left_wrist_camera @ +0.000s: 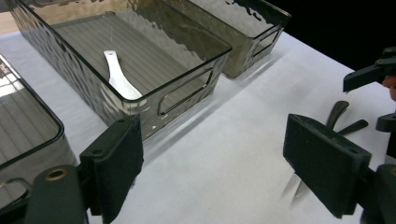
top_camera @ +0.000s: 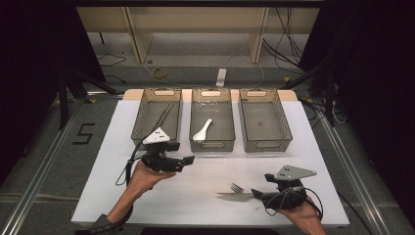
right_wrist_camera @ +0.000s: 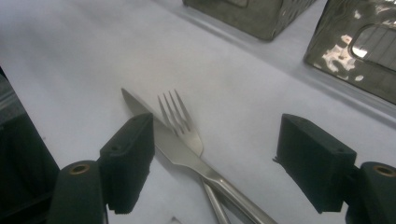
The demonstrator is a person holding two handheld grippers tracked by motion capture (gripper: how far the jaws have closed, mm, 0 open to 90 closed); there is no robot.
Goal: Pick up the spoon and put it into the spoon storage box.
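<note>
We see knife [right_wrist_camera: 187, 156] crossing fork [right_wrist_camera: 180, 119] on counter [top_camera: 195, 196], between right tool [right_wrist_camera: 215, 158] jaws, wide, empty. Left tool [left_wrist_camera: 212, 168] wide too. Steel likely stiff, slippery, thin; we'd pinch handles.

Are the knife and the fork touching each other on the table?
Touching. In the right gripper view the knife lies across the fork, its blade overlapping the tines' base and the handles crossing lower down, no gap between them.

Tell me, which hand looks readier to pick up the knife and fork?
The right. The right gripper hangs open directly over the knife and fork, while the left gripper is open near the bins.
</note>
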